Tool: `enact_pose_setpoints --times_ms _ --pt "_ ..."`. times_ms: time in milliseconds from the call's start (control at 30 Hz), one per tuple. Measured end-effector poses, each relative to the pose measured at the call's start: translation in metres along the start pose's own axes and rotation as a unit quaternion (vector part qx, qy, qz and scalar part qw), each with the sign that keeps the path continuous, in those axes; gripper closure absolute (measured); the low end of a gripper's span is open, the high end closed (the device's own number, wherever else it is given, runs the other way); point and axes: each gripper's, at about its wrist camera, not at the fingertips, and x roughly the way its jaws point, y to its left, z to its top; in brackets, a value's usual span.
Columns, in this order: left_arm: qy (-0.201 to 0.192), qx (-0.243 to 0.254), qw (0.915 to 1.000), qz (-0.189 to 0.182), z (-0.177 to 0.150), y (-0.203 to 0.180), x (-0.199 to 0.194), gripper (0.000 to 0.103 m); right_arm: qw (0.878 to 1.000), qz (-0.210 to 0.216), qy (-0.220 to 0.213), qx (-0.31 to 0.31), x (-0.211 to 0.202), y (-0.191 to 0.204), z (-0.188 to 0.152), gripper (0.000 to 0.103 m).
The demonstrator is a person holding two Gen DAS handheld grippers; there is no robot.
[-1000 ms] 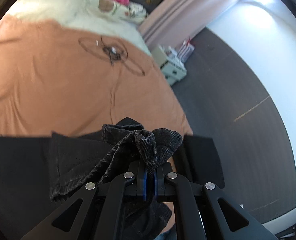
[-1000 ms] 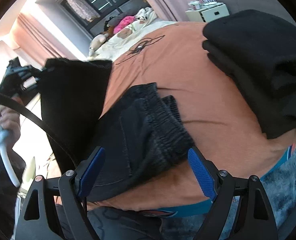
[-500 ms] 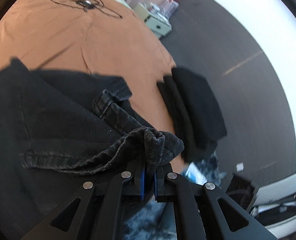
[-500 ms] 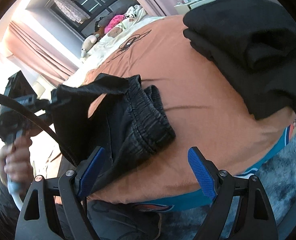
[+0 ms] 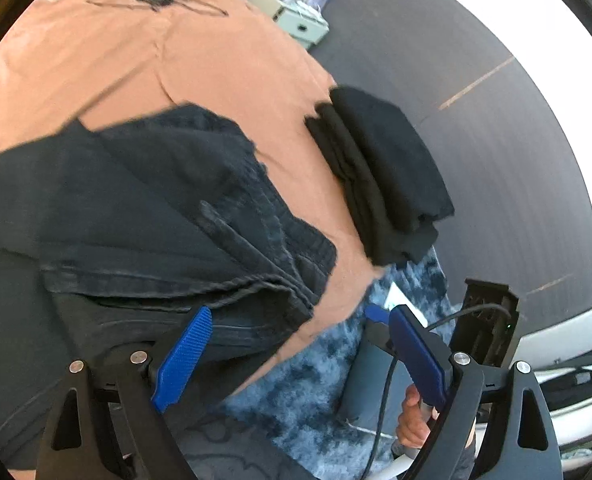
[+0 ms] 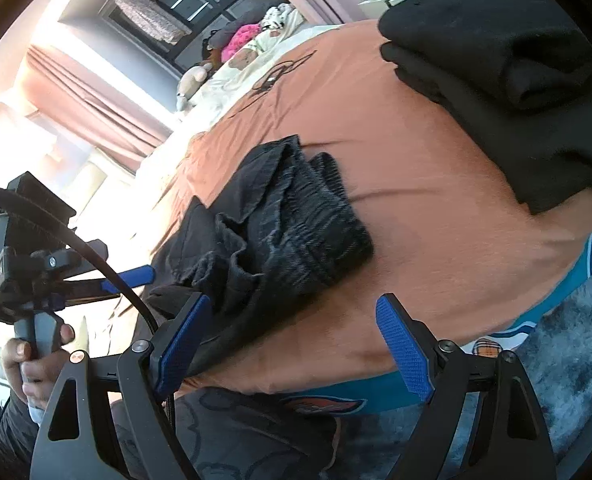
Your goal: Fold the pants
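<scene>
The dark grey denim pants (image 5: pixel 155 216) lie folded in a bundle on the orange bed cover (image 5: pixel 199 52), near its front edge; in the right wrist view the pants (image 6: pixel 279 220) sit just beyond my fingers. My left gripper (image 5: pixel 296 344) is open and empty, just in front of the pants' edge. My right gripper (image 6: pixel 291 332) is open and empty, its left finger (image 6: pixel 183 336) close to the pants. The left gripper also shows at the left of the right wrist view (image 6: pixel 127 280), open.
A stack of folded black clothes (image 5: pixel 380 176) lies on the bed to the right of the pants, also in the right wrist view (image 6: pixel 508 64). A blue shaggy rug (image 5: pixel 328 392) covers the floor by the bed. A small white cabinet (image 5: pixel 296 20) stands beyond the bed.
My left gripper has opened and let go of the pants, which now lie folded over on the bed. The right gripper stayed open and moved little.
</scene>
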Motion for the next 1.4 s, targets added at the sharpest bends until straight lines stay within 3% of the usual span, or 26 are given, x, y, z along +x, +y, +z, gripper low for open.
enact_pose_setpoints --times_ms 200,300,533,667,967,1100,1400 --pt "-0.048 -0.017 0.998 0.037 0.002 0.034 -0.051 0.012 1.0 0.012 -0.003 -0.01 -0.001 0.008 0.0 0.019" --pt "-0.071 -0.03 0.9953 0.059 -0.004 0.057 -0.083 0.012 1.0 0.023 0.002 -0.016 0.003 0.017 -0.003 0.028" --pt "-0.113 -0.081 0.9847 0.105 -0.027 0.122 -0.136 0.012 0.998 0.055 0.019 -0.005 0.016 0.021 0.004 0.032" --pt "-0.131 -0.11 0.9773 0.125 -0.048 0.159 -0.155 0.012 0.998 0.056 0.029 0.024 0.028 0.011 0.014 0.044" --pt "-0.162 -0.19 0.9571 0.147 -0.096 0.241 -0.169 0.012 0.999 0.029 0.024 0.004 0.045 0.028 0.057 0.045" --pt "-0.174 -0.205 0.9492 0.163 -0.112 0.257 -0.168 0.013 0.999 0.018 0.04 -0.012 0.067 0.037 0.079 0.045" --pt "-0.168 -0.222 0.9469 0.161 -0.134 0.279 -0.148 0.017 0.994 -0.013 0.096 -0.051 0.137 0.048 0.121 0.045"
